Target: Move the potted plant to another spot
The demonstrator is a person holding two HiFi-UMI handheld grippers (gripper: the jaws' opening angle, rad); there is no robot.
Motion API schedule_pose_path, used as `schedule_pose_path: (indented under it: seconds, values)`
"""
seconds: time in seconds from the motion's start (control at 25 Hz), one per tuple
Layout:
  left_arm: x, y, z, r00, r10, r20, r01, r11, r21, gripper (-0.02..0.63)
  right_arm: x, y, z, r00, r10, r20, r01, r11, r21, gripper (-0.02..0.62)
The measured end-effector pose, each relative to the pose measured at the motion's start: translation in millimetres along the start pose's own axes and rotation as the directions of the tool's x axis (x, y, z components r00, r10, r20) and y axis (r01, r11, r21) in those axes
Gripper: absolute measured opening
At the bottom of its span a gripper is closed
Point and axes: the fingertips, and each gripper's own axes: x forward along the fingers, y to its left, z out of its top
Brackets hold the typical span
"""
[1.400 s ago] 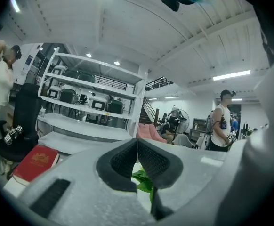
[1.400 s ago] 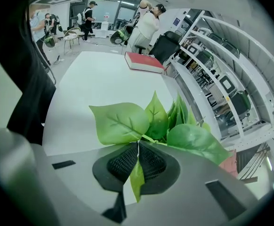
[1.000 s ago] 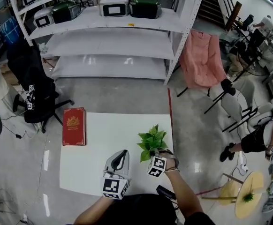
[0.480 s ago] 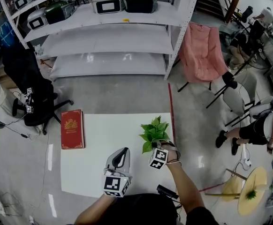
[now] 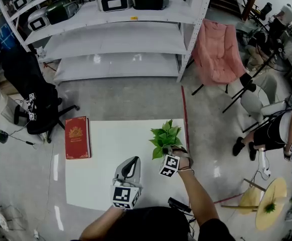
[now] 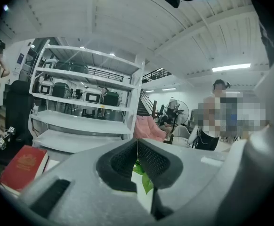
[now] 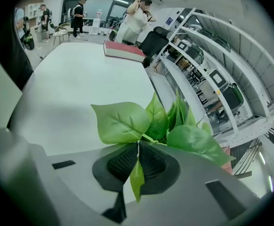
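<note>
While I watch the head view, my right gripper (image 5: 167, 150) sits at the right-hand edge of the white table (image 5: 111, 154), its marker cube facing up at the camera; its own view shows the jaws pressed together on the plant (image 7: 124, 121), a thin stem and one drooping leaf pinched between the black pads (image 7: 152, 164), the other broad green leaves fanning out just past the tips; the plant (image 5: 165, 134) is over the far right part of the table, close to that edge, and its pot is hidden under the leaves and the gripper, so I cannot tell whether it stands on the table or hangs clear of it; my left gripper (image 5: 131, 160) is nearer the middle of the table, to the left of the plant and apart from it; in its own view the jaws meet with nothing between them, a bit of green leaf showing just behind the tips; a red book (image 5: 78, 137) lies flat on the table's left edge, well apart from the plant; beyond the table stand a white shelf rack (image 5: 116, 39) carrying appliances, a pink folding chair (image 5: 213, 54) and a black office chair (image 5: 35, 99).
</note>
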Motion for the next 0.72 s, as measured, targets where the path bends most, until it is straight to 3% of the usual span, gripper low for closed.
schedule_pose_path:
  seconds: [0.72]
  values:
    - [-8.2,-0.4,-7.4,1.0,0.02,-0.014,-0.02,1.0,-0.016,0.018,0.3,6.1,3.5,1.0,-0.008,0.018,0.007,0.999,0.046,0.014]
